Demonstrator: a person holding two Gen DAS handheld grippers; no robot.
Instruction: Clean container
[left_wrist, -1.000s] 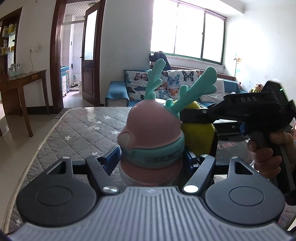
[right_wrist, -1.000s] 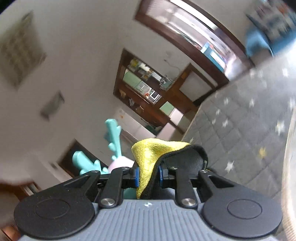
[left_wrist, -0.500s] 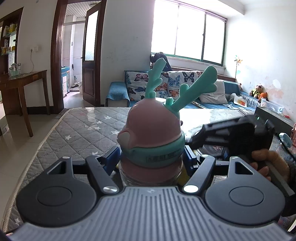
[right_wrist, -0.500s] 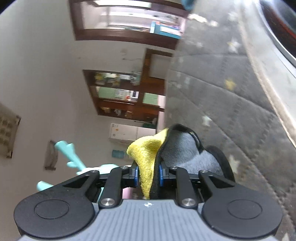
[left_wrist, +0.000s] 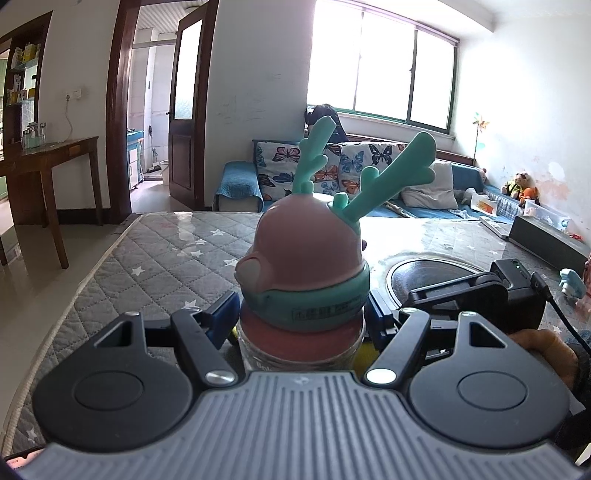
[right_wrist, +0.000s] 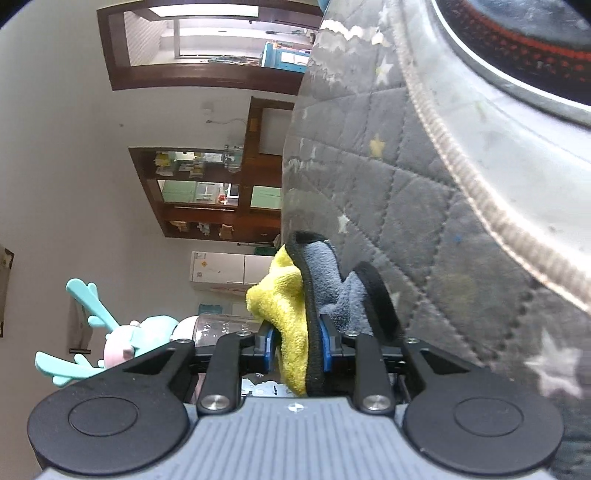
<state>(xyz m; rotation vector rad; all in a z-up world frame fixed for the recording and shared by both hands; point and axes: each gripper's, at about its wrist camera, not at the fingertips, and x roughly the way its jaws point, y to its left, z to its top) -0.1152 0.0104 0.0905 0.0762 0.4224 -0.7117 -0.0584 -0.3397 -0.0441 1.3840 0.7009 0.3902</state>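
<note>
A clear bottle with a pink deer-head lid and teal antlers (left_wrist: 303, 269) stands upright between the blue pads of my left gripper (left_wrist: 301, 319), which is shut on it. My right gripper (right_wrist: 297, 341) is rolled on its side and shut on a yellow and grey cloth (right_wrist: 295, 295). In the right wrist view the bottle (right_wrist: 207, 325) lies just left of the cloth, the deer lid (right_wrist: 122, 343) at far left. In the left wrist view the right gripper's body (left_wrist: 480, 299) sits low at the bottle's right, a bit of yellow cloth (left_wrist: 364, 352) below it.
A grey quilted cover with stars (left_wrist: 166, 258) spans the table. A round dark inset with a metal rim (left_wrist: 424, 273) lies right of the bottle and also shows in the right wrist view (right_wrist: 517, 66). A dark box (left_wrist: 546, 240) sits at far right.
My right gripper with the cloth has dropped from beside the deer lid to low beside the bottle's body and rolled further sideways. The bottle stays held in my left gripper.
</note>
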